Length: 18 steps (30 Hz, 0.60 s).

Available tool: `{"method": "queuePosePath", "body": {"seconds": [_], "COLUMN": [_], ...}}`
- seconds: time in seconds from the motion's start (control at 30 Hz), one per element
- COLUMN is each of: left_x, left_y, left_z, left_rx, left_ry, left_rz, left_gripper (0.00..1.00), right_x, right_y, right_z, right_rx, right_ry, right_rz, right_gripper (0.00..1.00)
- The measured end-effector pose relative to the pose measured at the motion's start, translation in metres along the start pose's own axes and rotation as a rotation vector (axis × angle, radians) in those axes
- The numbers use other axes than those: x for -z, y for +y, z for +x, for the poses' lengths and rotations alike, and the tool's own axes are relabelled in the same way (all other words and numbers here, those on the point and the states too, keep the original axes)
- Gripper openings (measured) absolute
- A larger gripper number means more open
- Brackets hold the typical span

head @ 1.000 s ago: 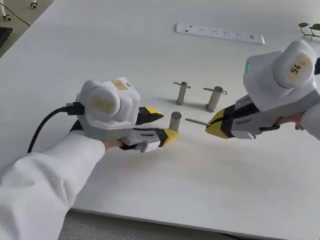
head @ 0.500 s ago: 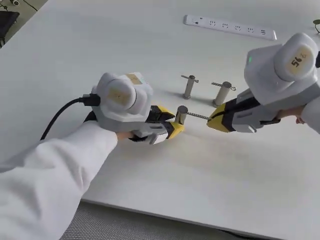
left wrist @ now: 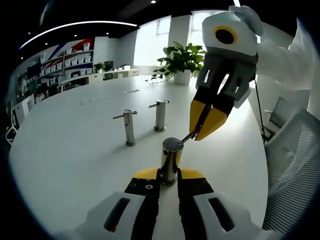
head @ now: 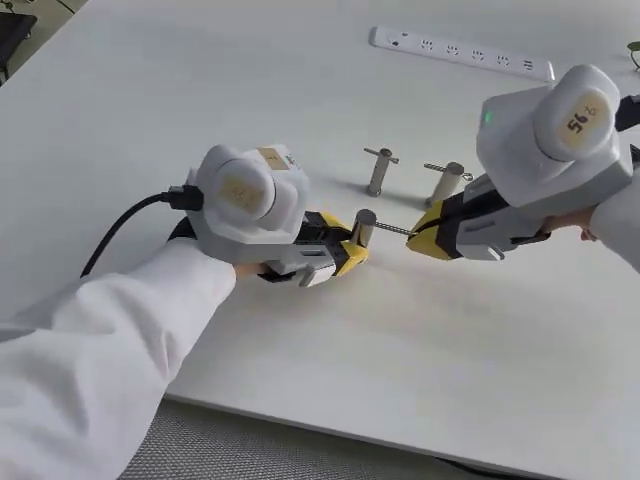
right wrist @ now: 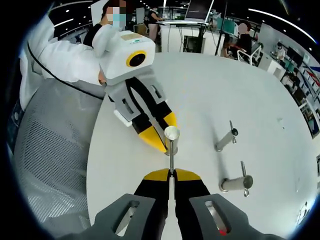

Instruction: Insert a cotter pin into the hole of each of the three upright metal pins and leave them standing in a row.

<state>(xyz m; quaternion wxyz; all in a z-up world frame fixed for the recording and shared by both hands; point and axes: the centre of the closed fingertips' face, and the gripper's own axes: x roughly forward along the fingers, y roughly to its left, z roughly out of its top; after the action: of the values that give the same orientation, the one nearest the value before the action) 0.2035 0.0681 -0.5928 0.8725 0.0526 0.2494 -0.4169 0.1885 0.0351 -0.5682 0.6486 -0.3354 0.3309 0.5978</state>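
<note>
Three upright metal pins stand on the white table. The nearest pin (head: 363,229) (left wrist: 170,161) (right wrist: 171,139) is clamped at its base by my left gripper (head: 349,251) (left wrist: 169,174), which is shut on it. My right gripper (head: 424,237) (right wrist: 171,174) is shut on a thin cotter pin (head: 393,229) (right wrist: 171,157) (left wrist: 187,137), whose tip touches the top of that pin. The two farther pins (head: 378,171) (head: 447,184) each carry a cotter pin through the head.
A white power strip (head: 460,53) lies at the table's far side. A black cable (head: 120,233) trails from the left gripper toward the table's near left edge. A potted plant (left wrist: 181,61) stands at the far end in the left gripper view.
My left gripper closed in on the nearest pin and shut on its base. My right gripper carried the cotter pin leftward until its tip reached the pin's top.
</note>
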Motion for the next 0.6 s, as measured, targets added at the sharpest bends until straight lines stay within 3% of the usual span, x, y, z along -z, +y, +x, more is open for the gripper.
{"method": "queuePosePath", "body": {"seconds": [0.3, 0.6], "left_x": [0.001, 0.001], "left_y": [0.000, -0.001], "left_z": [0.001, 0.000], "left_rx": [-0.003, -0.005], "left_ry": [0.007, 0.011], "left_rz": [-0.015, -0.002], "left_gripper": [0.11, 0.11], "right_x": [-0.016, -0.020], "right_y": [-0.002, -0.001], "right_z": [0.015, 0.018], "right_rx": [0.009, 0.003], "right_ry": [-0.009, 0.019], "right_rz": [-0.071, -0.131], "right_gripper": [0.00, 0.00]}}
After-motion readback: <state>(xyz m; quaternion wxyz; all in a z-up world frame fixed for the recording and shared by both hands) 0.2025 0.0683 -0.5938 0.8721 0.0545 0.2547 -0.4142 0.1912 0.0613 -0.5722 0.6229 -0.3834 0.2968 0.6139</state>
